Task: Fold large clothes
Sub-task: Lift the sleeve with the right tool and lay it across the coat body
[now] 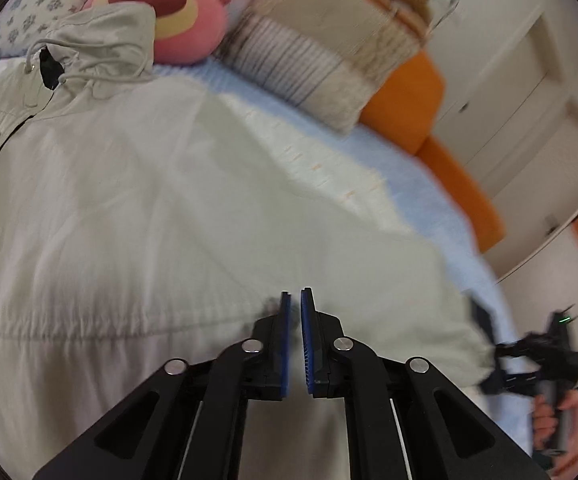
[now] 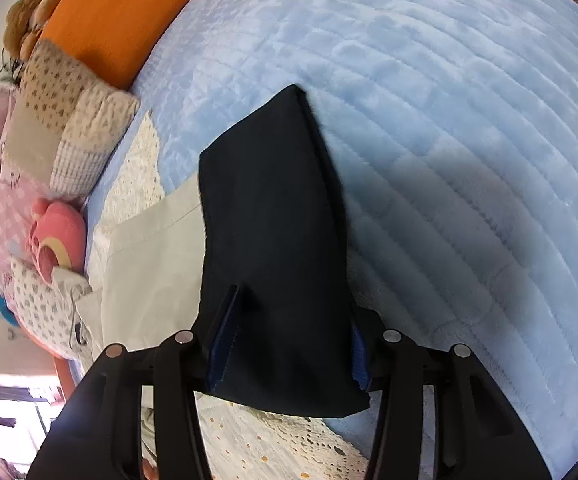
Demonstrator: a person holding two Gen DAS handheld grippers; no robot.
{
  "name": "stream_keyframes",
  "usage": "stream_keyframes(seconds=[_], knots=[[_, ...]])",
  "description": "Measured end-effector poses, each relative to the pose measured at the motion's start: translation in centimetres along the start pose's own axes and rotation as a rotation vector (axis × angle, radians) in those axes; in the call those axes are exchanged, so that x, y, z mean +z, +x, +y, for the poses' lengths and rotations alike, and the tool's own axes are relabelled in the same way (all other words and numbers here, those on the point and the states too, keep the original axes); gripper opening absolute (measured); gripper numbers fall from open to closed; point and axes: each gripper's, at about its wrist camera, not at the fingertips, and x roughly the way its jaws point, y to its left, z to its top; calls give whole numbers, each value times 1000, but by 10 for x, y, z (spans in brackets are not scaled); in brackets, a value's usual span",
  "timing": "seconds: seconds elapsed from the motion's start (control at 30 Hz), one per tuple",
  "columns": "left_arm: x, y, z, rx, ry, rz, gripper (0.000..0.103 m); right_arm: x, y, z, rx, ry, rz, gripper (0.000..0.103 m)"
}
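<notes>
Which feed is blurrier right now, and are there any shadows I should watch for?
Left wrist view: motion-smeared, worst on the patchwork pillow and the pale jacket. Right wrist view: sharp; a broad soft shadow falls on the blue blanket beside the dark sleeve.

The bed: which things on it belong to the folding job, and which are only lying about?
For the job:
- jacket, spread flat on the bed
- its dark cuff, between the right gripper jaws
- left gripper, shut

Lying about:
- pink plush
- patchwork pillow
- orange cushion
- blue blanket
</notes>
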Motion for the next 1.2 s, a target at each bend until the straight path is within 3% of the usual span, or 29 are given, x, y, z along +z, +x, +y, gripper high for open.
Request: stream_keyframes(seconds=[0.07,0.23,0.3,0.4,0.57,0.77,0.93,1.07,1.2], knots=[[-6,14,1,47,26,35,6,1,2,-1,-2,2,7,49],[-17,18,-17,155,140,-4,6,1,1,1,4,26,-3,48],[-17,17,-13,136,126,-8,6,1,-2,8,34,14,-6,28],[-22,16,-10,131,127,-18,7,2,-11,22,59,15,-16,14],[-24,15,-12,148,144,-26,7,-1,-41,78,110,-51,-47,9],[-24,15,-18,179,167,-28,6,-32,-94,223,177,-253,-107,9],[-34,6,-31,259,192,3,6,-101,-109,374,199,-504,-119,8],[-47,-7,-33,237,164,5,5,-197,-67,487,179,-717,-49,8],[-50,-7,-31,230,180,4,5,-282,7,541,137,-866,61,8]])
